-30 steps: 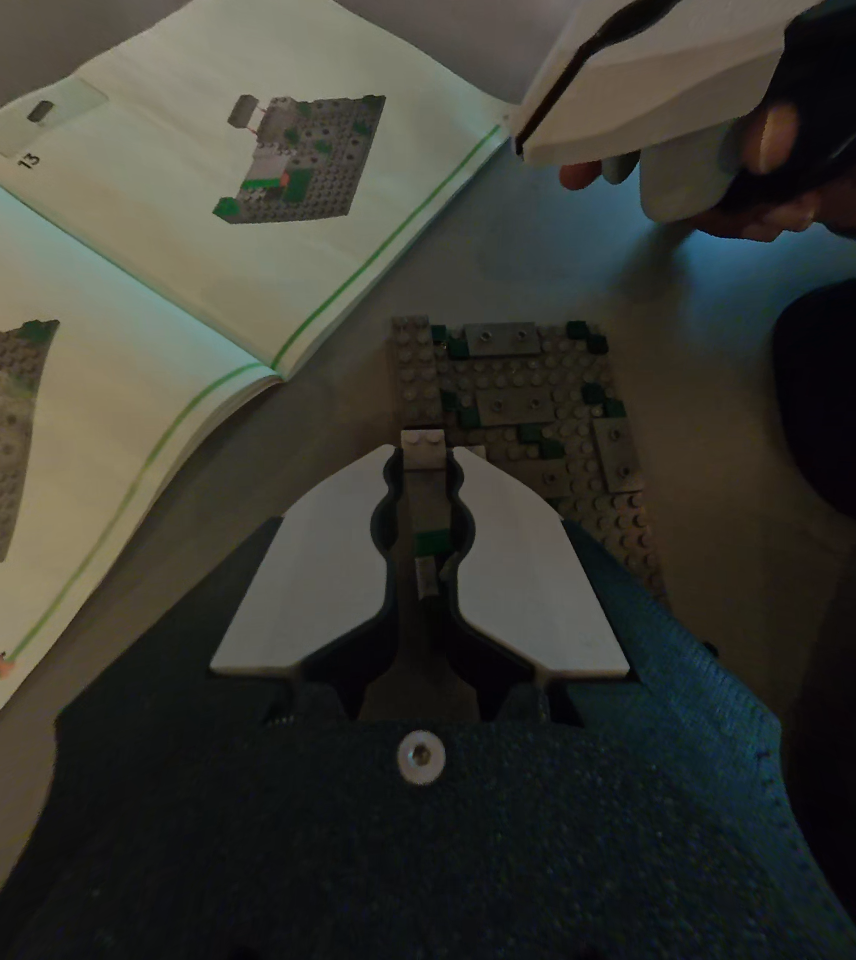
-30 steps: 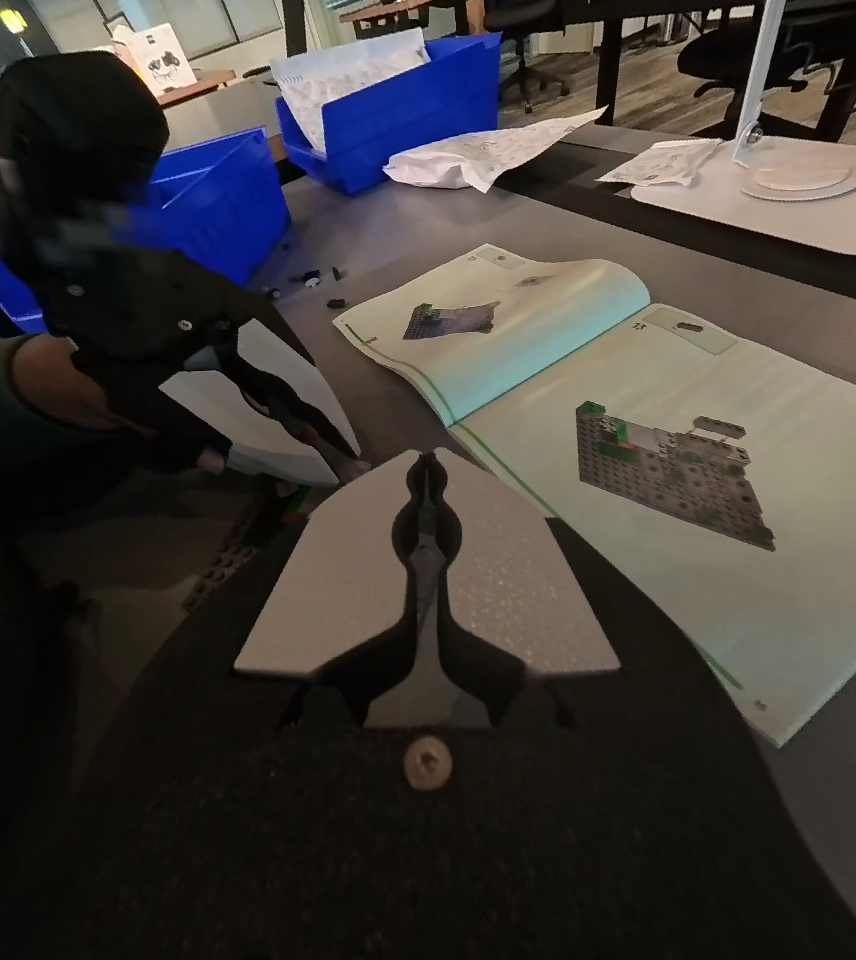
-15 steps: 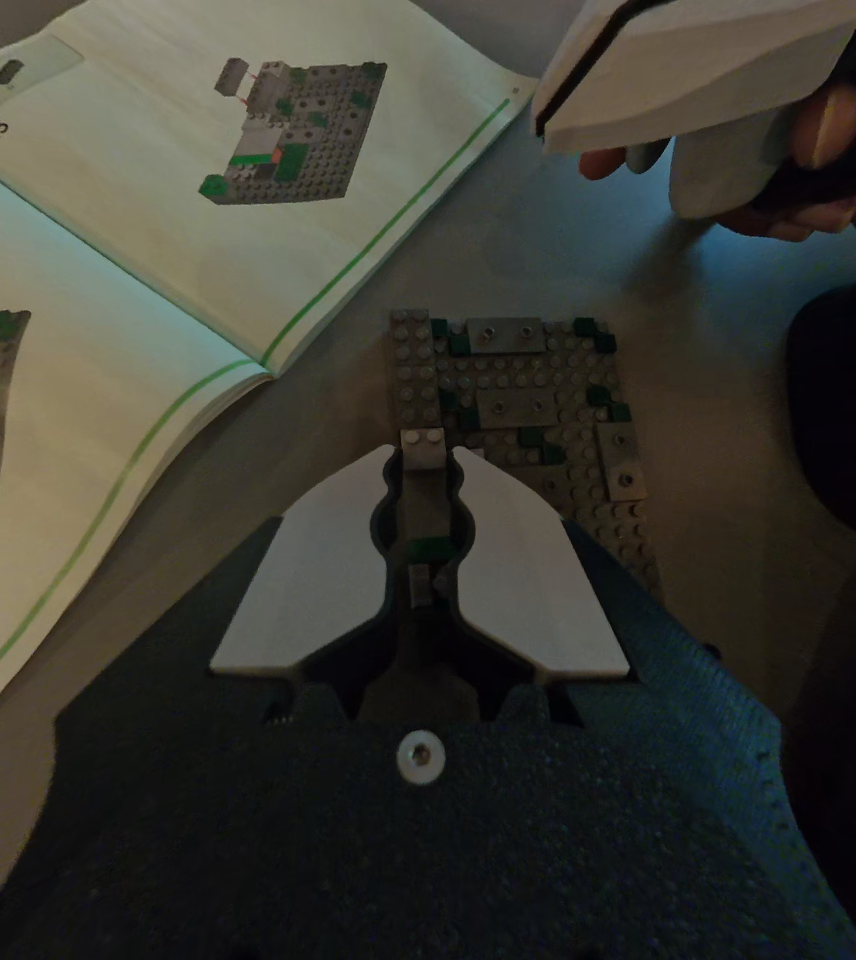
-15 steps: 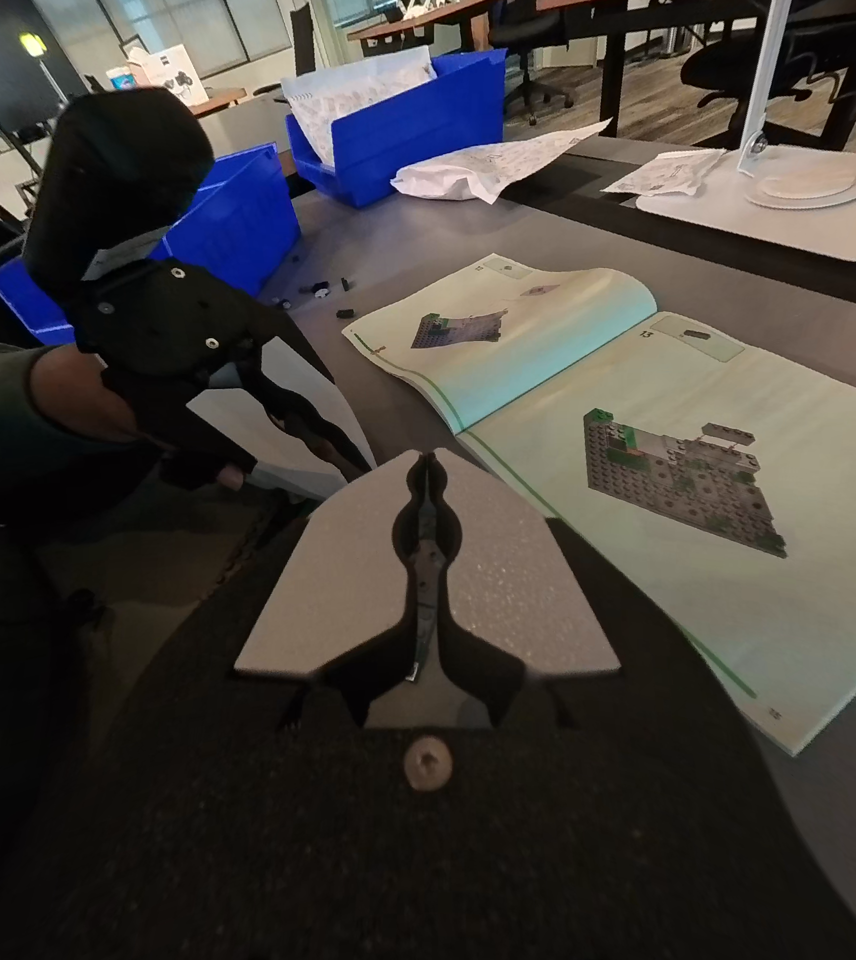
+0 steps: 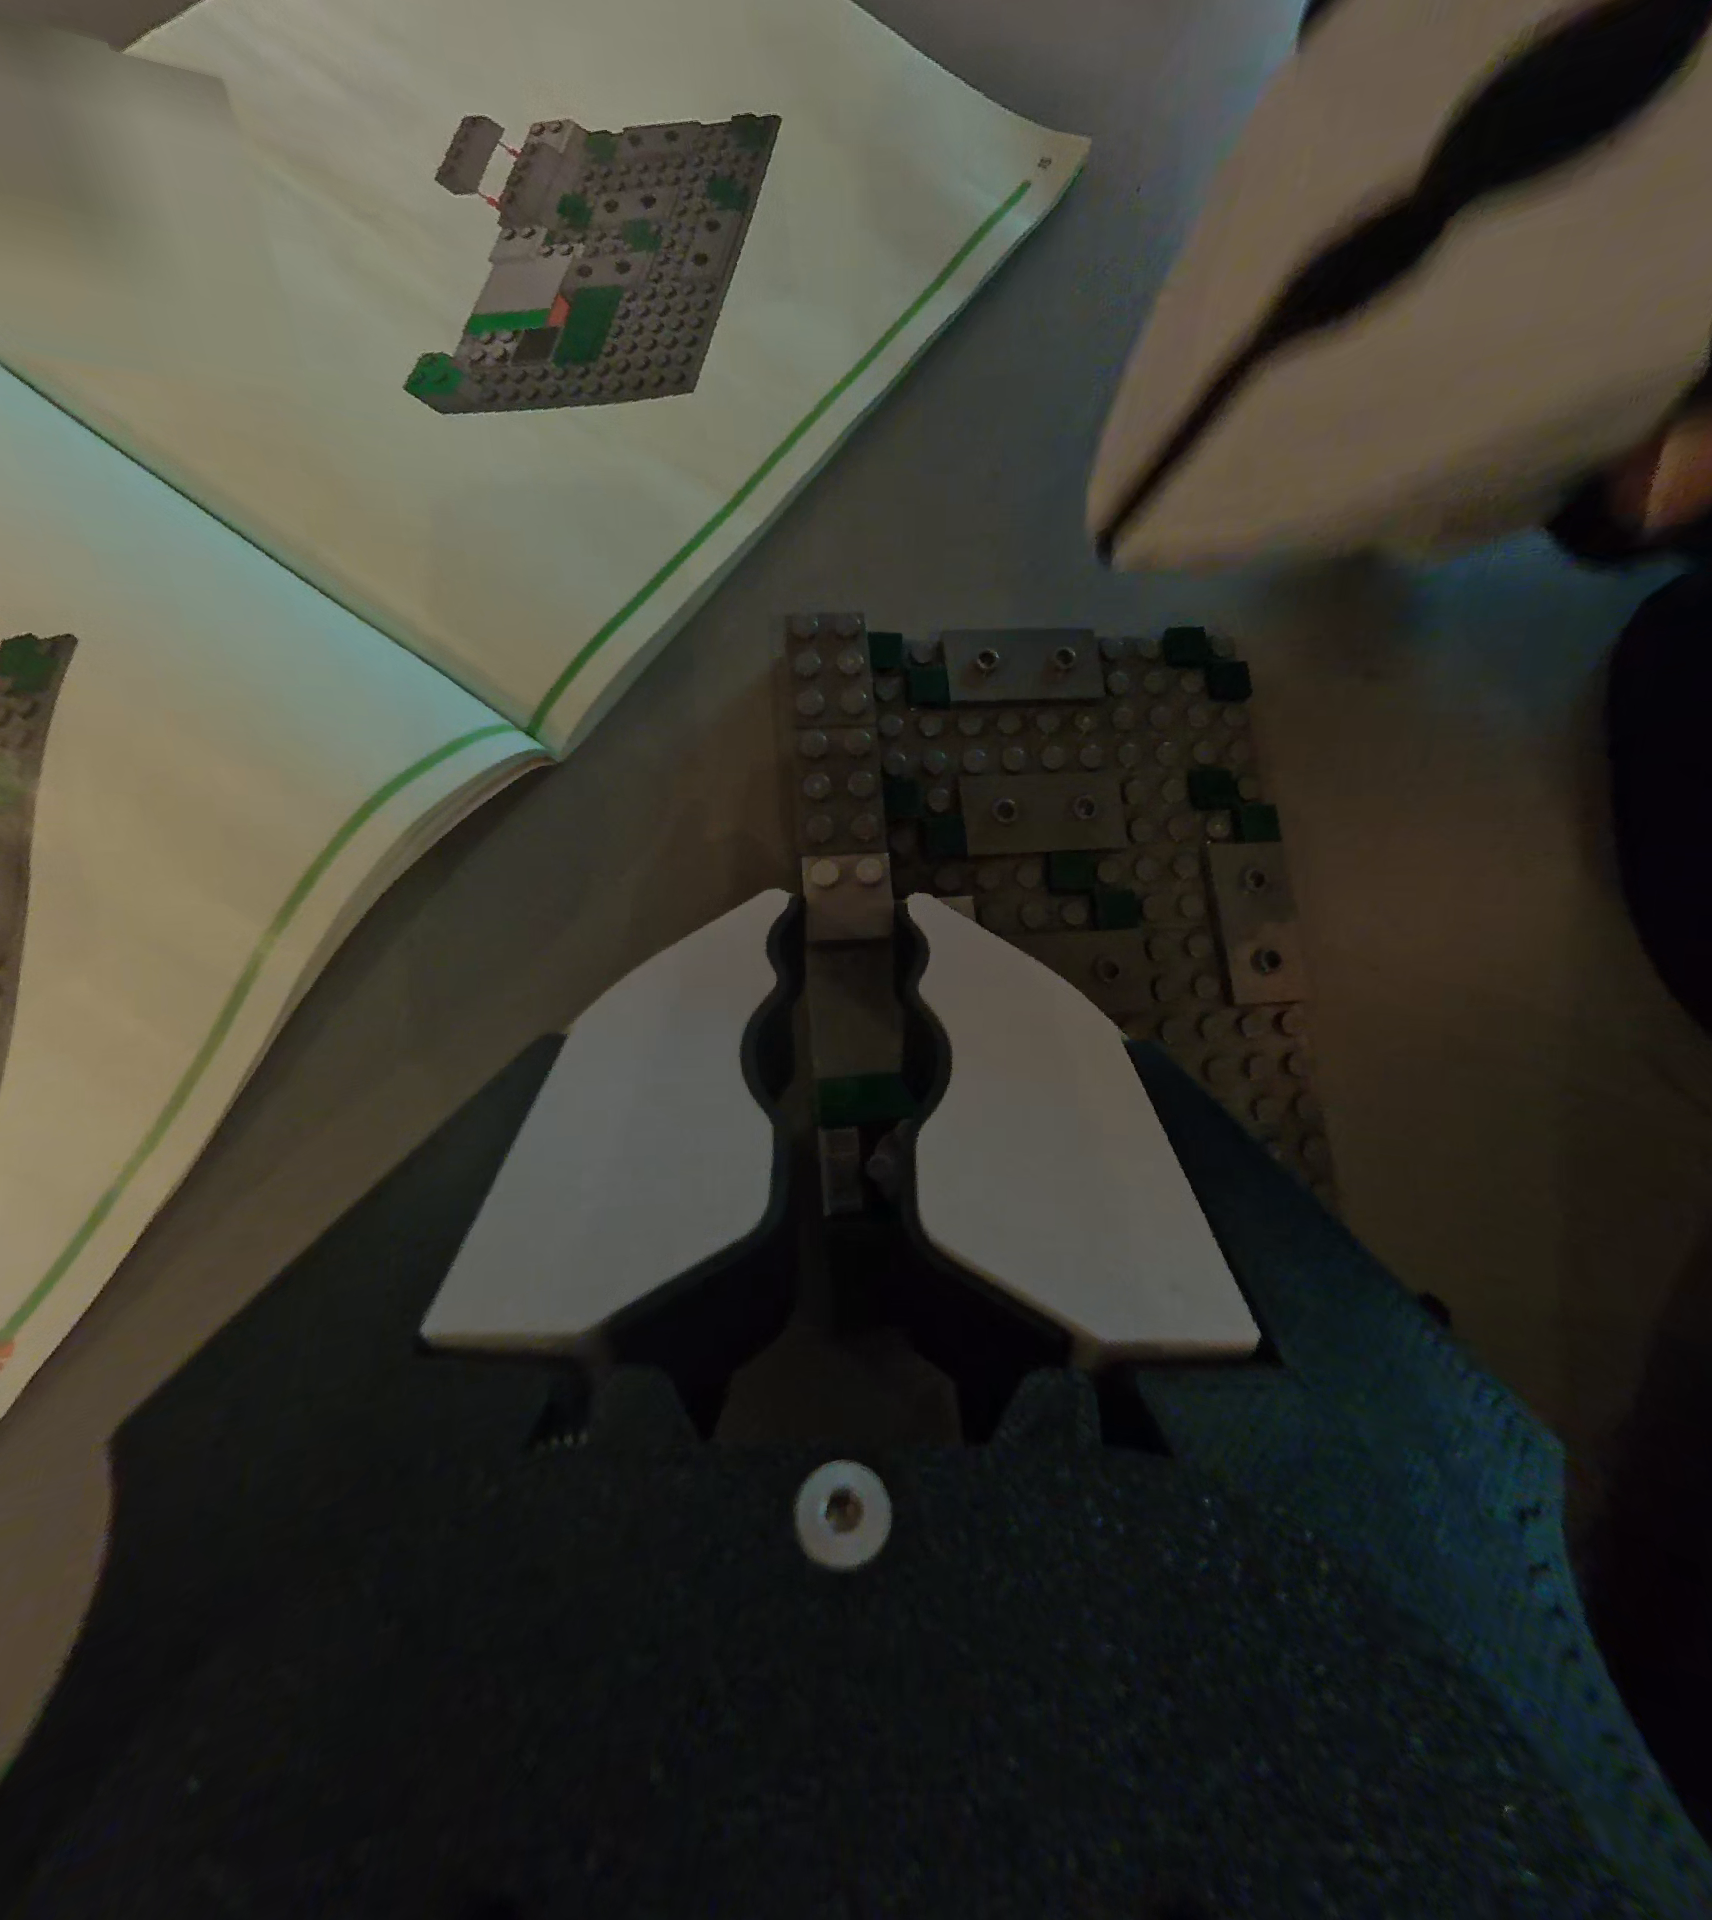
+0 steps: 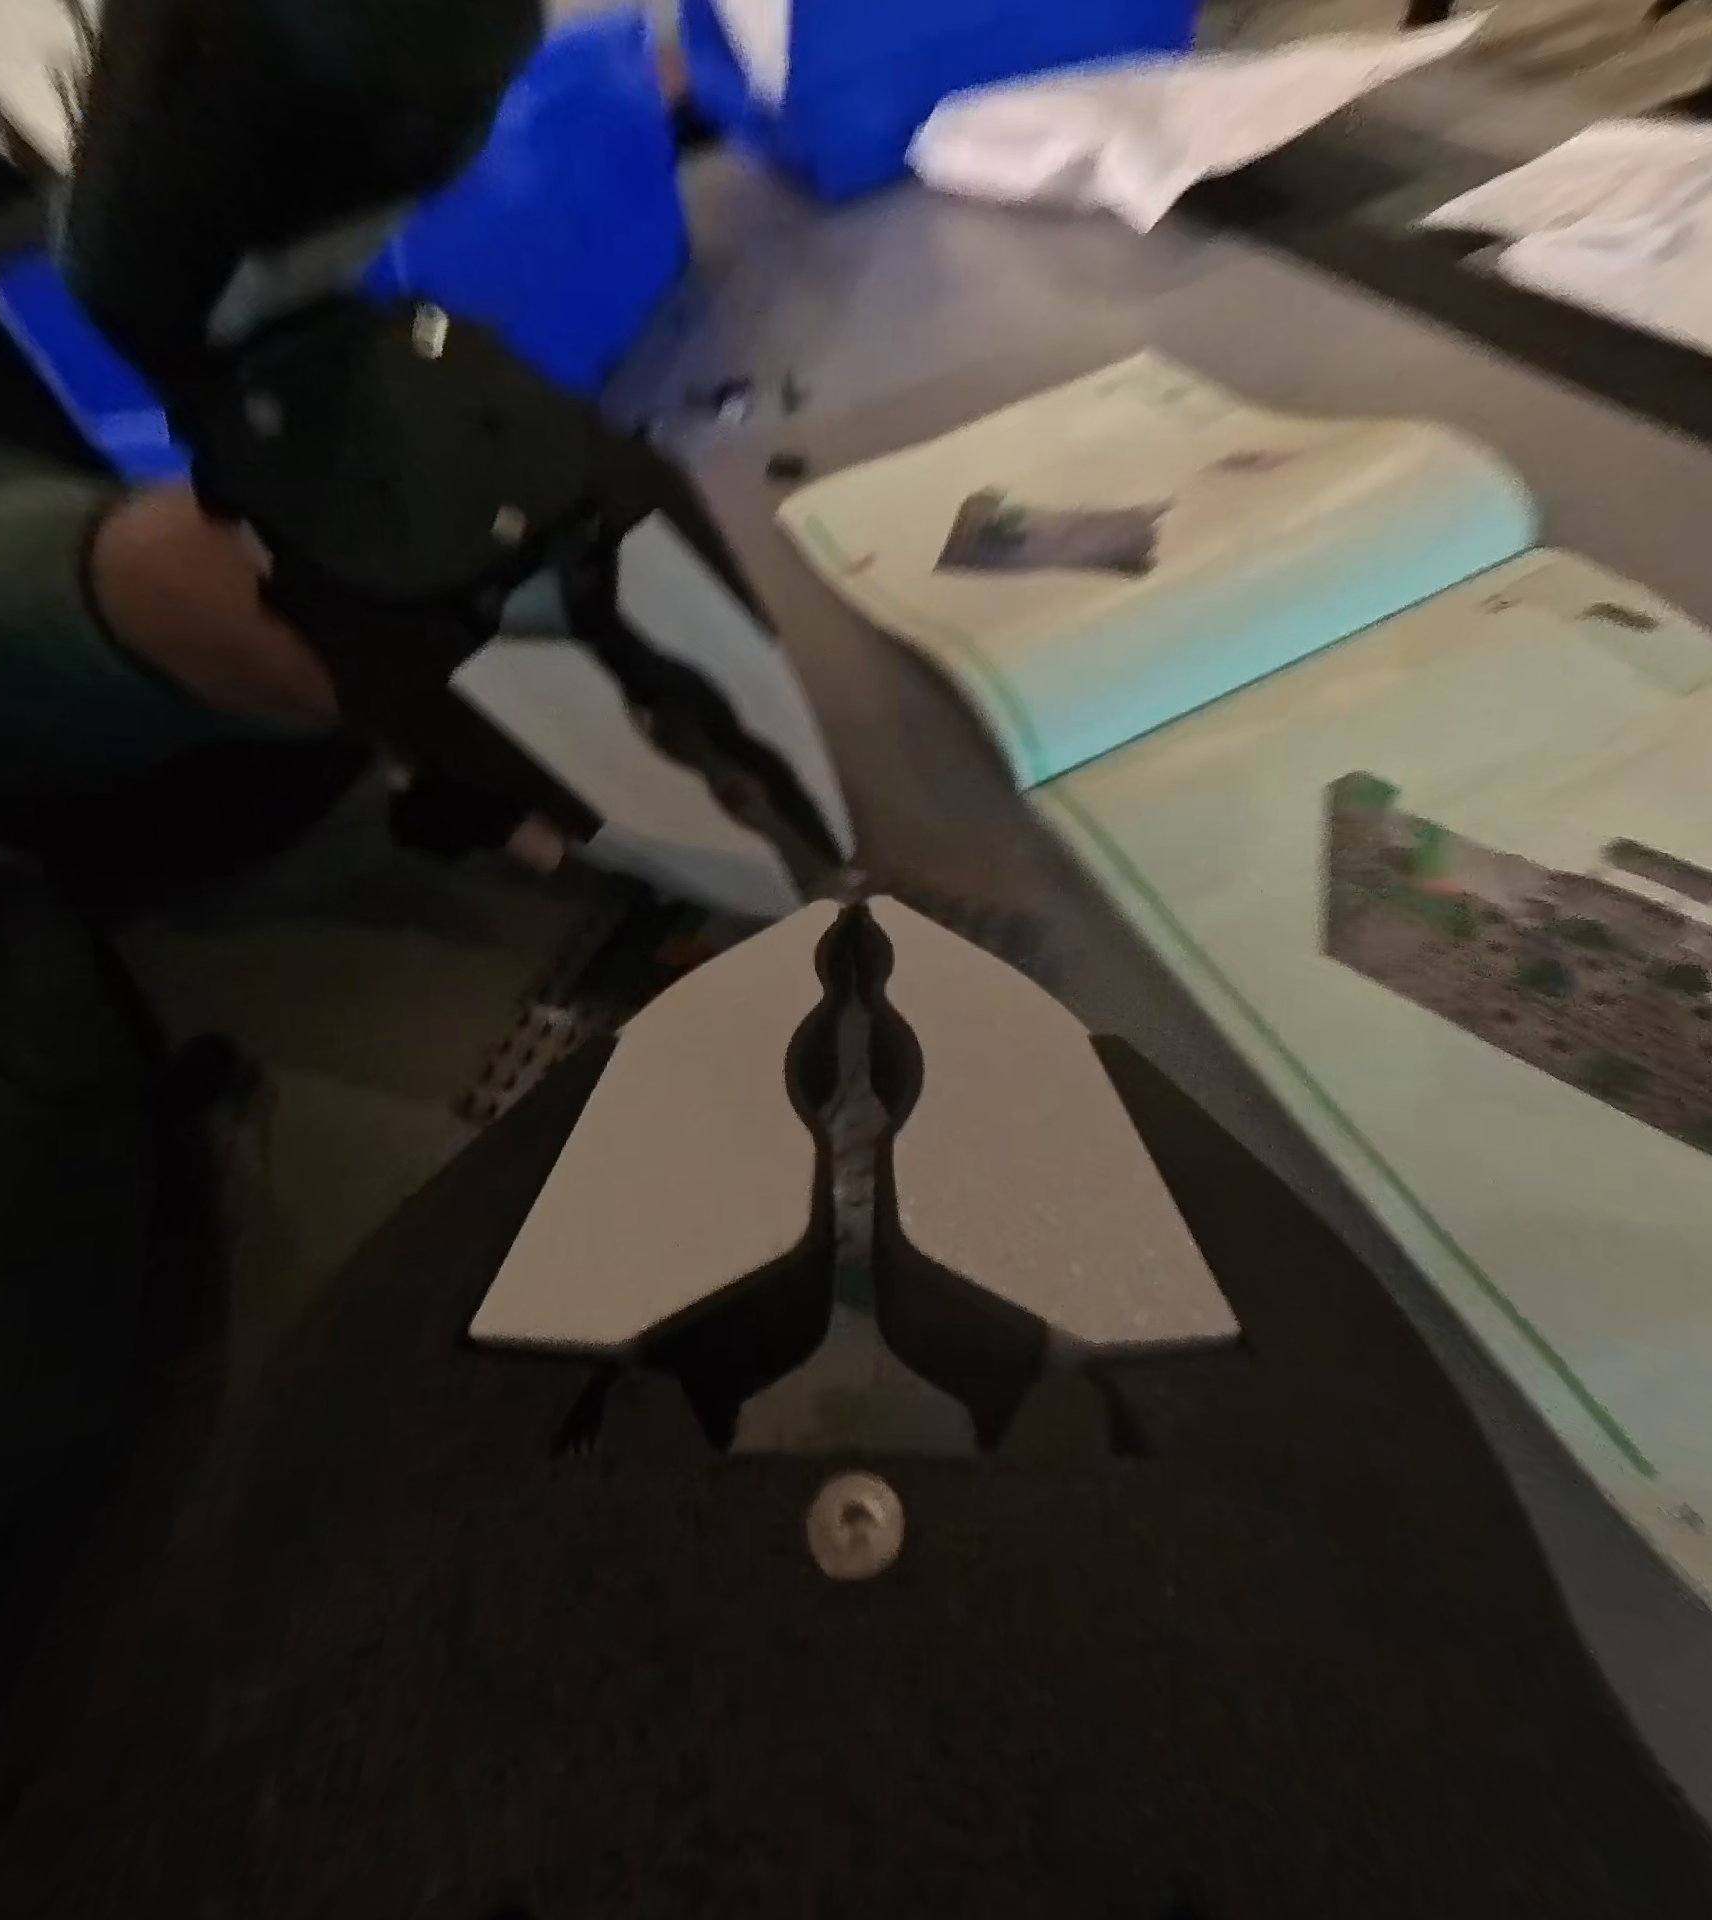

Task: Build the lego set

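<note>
Landmark: grey studded baseplate (image 5: pixel 1049 831), flat on the grey table (image 5: pixel 935 499), carrying dark green tiles and smooth grey plates.
Left gripper (image 5: pixel 850 904): low over the baseplate's near left corner, jaws narrowed onto a light grey brick (image 5: pixel 844 896); both white fingers (image 5: pixel 644 1143) press the brick's sides.
Light grey brick: two studs showing on top, sitting at the end of the raised grey strip along the baseplate's left edge; whether it is fully seated there cannot be told.
Right gripper (image 5: pixel 1122 540): above and beyond the baseplate's far right corner, tips together with only a thin dark seam between them, nothing seen in the grip. The right wrist view is blurred, so this reading is likely rather than certain.
Instruction booklet (image 5: pixel 332 499): open, left of and beyond the baseplate, its near corner just beside the baseplate's far left corner.
Blue bins (image 6: pixel 561 208): well beyond the baseplate, at the table's far side.
Loose white papers (image 6: pixel 1174 135): near the bins, well apart from the baseplate.
</note>
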Motion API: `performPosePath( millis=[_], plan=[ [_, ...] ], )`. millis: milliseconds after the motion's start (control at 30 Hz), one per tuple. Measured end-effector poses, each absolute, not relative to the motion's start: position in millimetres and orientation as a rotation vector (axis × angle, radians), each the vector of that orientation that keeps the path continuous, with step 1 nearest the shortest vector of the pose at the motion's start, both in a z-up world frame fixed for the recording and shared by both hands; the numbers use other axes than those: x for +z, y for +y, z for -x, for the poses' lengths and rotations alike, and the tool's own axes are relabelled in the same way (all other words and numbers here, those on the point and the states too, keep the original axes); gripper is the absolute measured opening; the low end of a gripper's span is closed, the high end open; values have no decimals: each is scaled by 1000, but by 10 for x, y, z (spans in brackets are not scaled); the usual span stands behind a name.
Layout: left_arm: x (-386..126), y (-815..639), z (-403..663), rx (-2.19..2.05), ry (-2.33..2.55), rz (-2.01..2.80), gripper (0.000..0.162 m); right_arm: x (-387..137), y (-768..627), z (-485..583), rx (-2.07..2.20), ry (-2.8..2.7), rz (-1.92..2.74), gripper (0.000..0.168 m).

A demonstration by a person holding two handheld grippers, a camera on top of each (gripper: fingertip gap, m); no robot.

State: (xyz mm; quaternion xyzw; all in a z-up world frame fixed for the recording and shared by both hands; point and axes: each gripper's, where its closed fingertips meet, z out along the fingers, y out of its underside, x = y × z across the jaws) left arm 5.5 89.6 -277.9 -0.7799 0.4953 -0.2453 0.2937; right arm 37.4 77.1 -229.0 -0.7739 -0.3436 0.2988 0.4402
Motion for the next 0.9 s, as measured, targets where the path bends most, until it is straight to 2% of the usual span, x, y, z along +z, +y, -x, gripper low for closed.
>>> performPosePath(
  millis=[300, 900],
  plan=[
    [-2780, 893, -54, -645, 1321, 2080, 16, -2530, 665, -214, 608, -966, 2061, 0],
    [-2780, 889, -66, -637, 1326, 2071, 16, -2545, 511, -297, 404, -799, 2186, 0]
  ],
)
